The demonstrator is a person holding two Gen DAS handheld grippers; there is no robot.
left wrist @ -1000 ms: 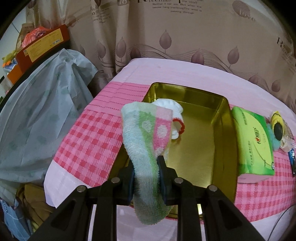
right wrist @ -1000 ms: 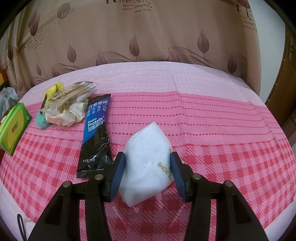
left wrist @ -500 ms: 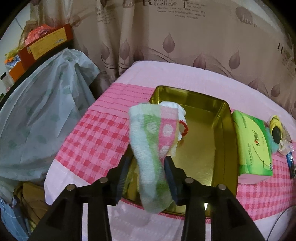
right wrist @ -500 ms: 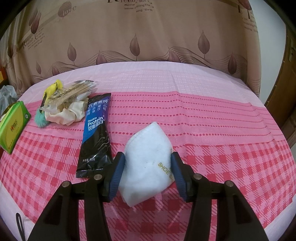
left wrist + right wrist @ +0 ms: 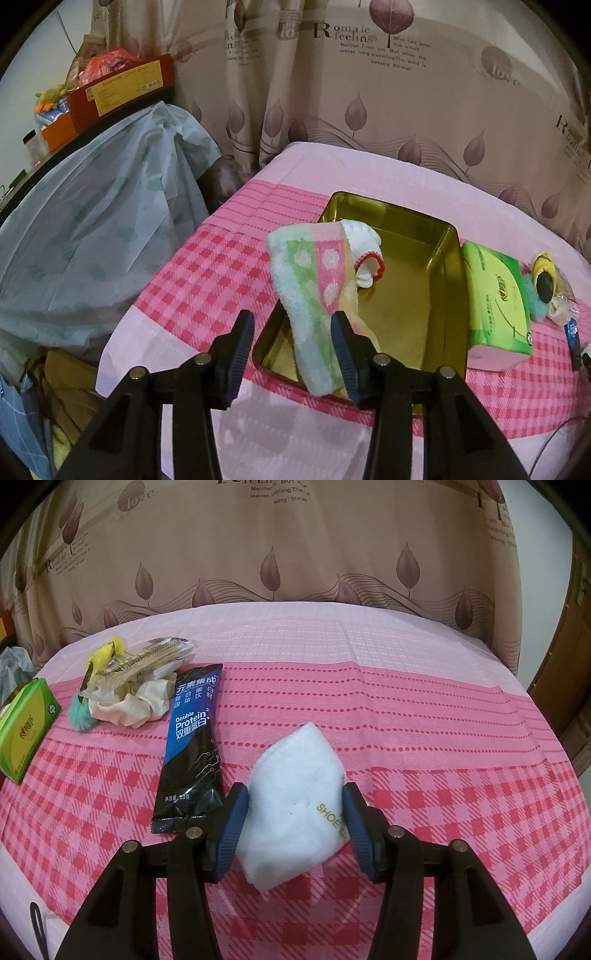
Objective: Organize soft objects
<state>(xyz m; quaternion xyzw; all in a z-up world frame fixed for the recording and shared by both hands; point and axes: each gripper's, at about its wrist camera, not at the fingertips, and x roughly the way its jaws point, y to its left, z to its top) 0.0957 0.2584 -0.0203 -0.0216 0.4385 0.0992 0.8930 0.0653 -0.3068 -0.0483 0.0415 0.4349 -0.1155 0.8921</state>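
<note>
In the left wrist view my left gripper point(image 5: 291, 354) is open. A green, pink and yellow striped towel point(image 5: 314, 291) hangs over the near rim of a gold metal tin point(image 5: 439, 295), leaning against my right finger. A white sock with red trim point(image 5: 364, 258) lies in the tin behind it. In the right wrist view my right gripper point(image 5: 293, 825) has its pads on both sides of a white folded shoe cloth point(image 5: 295, 805) that rests on the pink checked tablecloth point(image 5: 443, 805).
A green tissue pack point(image 5: 498, 295) lies right of the tin and also shows in the right wrist view point(image 5: 22, 727). A black protein sachet point(image 5: 194, 742), a cream cloth bundle point(image 5: 129, 705) and a bagged brush point(image 5: 144, 661) lie left. A covered shelf point(image 5: 92, 229) stands left of the table.
My left gripper has opened and let go of the striped towel, which now droops over the tin's rim. The left view has pulled back slightly. The right gripper has barely moved.
</note>
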